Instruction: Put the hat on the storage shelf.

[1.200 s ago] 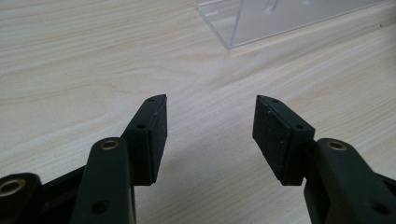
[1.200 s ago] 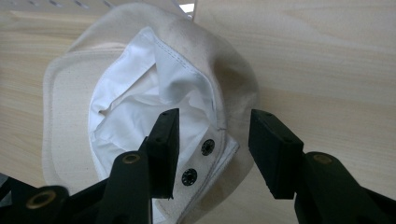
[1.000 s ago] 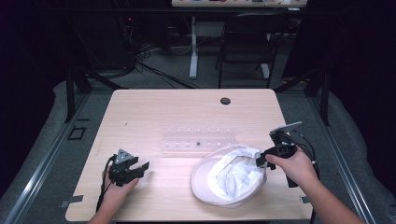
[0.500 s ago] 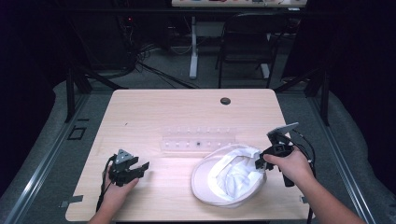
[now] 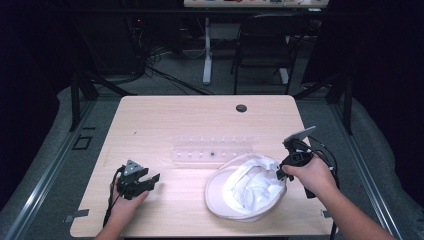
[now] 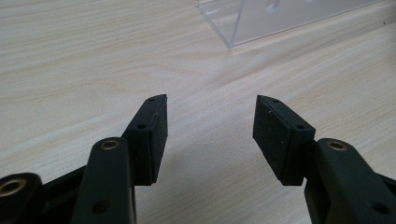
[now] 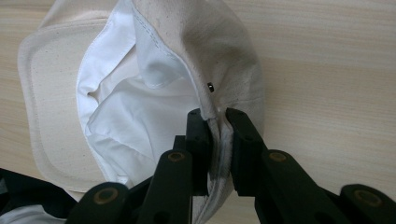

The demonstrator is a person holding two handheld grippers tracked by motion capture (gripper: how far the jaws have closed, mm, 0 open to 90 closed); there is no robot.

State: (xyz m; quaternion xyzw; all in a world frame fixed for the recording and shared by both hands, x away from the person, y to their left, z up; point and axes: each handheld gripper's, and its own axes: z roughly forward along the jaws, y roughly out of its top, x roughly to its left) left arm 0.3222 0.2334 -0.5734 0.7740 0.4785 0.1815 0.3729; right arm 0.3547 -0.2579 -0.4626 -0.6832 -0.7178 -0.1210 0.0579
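Light wood-grain table [image 5: 165, 125], rectangular, with a small dark round grommet [image 5: 241, 108] near the far edge, right of centre. A clear plastic rack [image 5: 212, 149] lies mid-table, long side running left to right. A white hat [image 5: 247, 187], upside down with lining showing, lies at the near right, just near of the rack.

Nothing here to read: no words, labels, brand marks or numbers on the white cap [image 5: 247, 187], on the clear plastic rack [image 5: 212, 150], on the wooden desk [image 5: 165, 120] or on either black gripper. Small marks on the rack are too blurred to make out.
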